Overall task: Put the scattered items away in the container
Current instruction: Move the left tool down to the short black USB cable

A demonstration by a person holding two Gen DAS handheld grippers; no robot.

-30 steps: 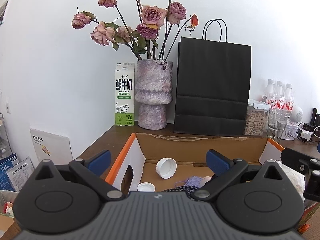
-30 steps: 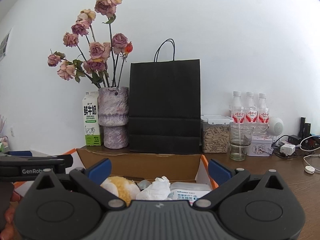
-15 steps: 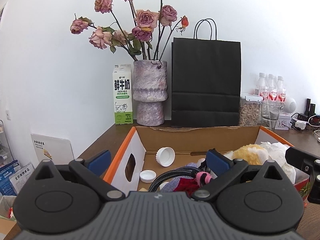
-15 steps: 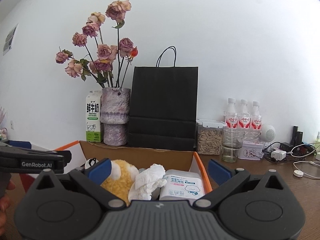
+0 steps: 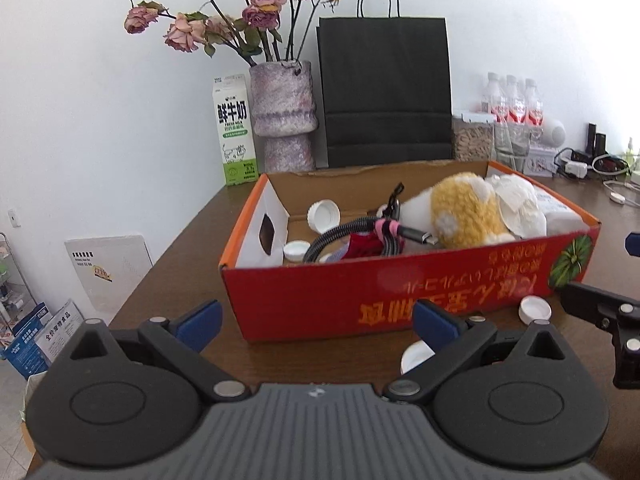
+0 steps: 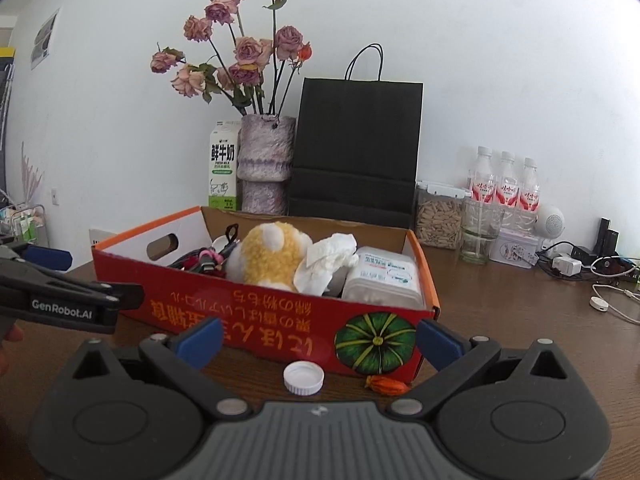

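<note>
Now both tools [image 5: 316, 322] [image 6: 318, 338] back from box [image 5: 400, 292], empty.

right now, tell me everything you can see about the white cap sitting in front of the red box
The white cap is a small round plastic bottle cap with a ribbed side wall, lying open side up on the brown table, just in front of the red box and apart from it. A dried orange flower bud lies to its right. Nothing grips it.

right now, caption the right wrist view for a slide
Open right hand-held gripper facing a white bottle cap before the filled red box.
</note>
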